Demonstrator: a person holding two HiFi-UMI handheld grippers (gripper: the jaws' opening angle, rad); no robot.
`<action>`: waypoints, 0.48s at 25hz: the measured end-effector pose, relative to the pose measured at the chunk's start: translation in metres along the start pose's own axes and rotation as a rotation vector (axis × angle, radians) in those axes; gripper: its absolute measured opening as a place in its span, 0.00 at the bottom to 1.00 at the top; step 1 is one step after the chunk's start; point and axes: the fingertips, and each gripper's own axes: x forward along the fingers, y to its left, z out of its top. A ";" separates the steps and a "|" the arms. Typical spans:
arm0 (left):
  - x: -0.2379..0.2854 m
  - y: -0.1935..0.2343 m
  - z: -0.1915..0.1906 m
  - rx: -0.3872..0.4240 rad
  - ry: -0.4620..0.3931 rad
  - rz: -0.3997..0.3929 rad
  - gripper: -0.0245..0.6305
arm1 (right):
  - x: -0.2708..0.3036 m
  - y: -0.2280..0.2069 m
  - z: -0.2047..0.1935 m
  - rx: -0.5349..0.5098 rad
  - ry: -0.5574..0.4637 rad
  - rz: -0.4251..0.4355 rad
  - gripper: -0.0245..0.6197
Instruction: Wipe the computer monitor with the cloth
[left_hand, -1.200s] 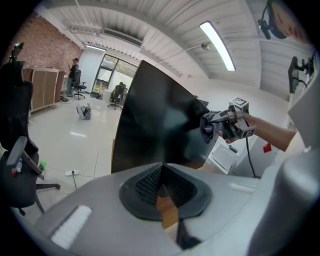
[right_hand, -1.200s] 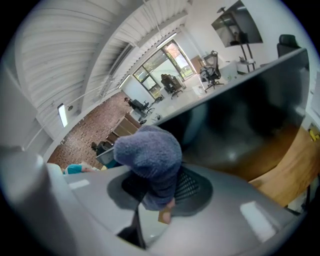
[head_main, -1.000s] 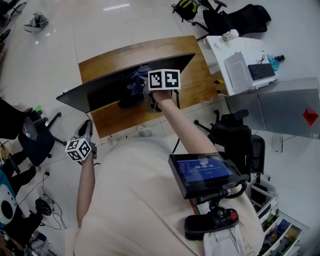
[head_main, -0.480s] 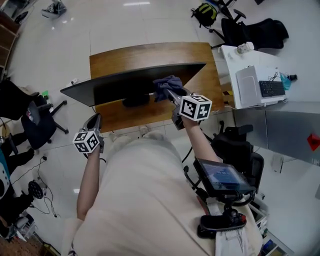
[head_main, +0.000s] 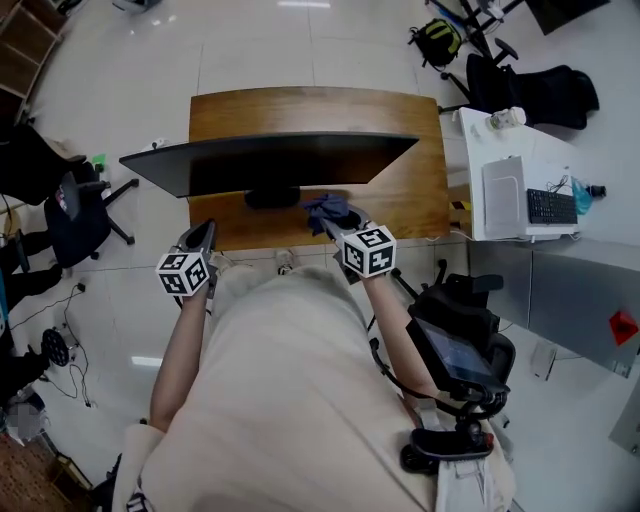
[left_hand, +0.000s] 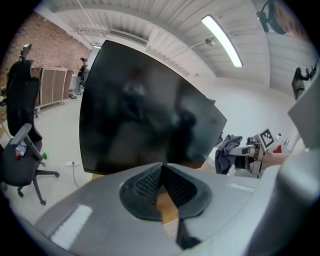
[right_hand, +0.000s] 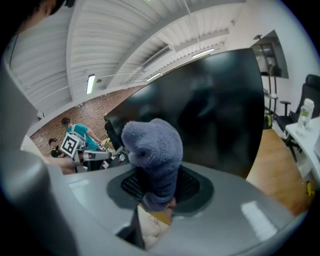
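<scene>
Bright overhead strip lighting; fisheye-warped edges, sharp.

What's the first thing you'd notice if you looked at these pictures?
A big black monitor stands on a wooden desk. Right in front of it, the right gripper is clamped on a fluffy blue-grey cloth. The left gripper, shut and empty, hangs at the desk's near left corner.
</scene>
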 end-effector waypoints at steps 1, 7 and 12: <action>0.001 -0.001 -0.003 -0.002 0.002 0.004 0.01 | 0.001 -0.001 -0.005 -0.011 0.003 0.001 0.21; -0.003 -0.004 -0.015 -0.021 0.004 0.034 0.01 | 0.005 0.011 -0.021 -0.137 0.012 0.055 0.20; -0.005 -0.008 -0.022 -0.030 0.003 0.049 0.01 | 0.007 0.013 -0.023 -0.149 0.009 0.078 0.20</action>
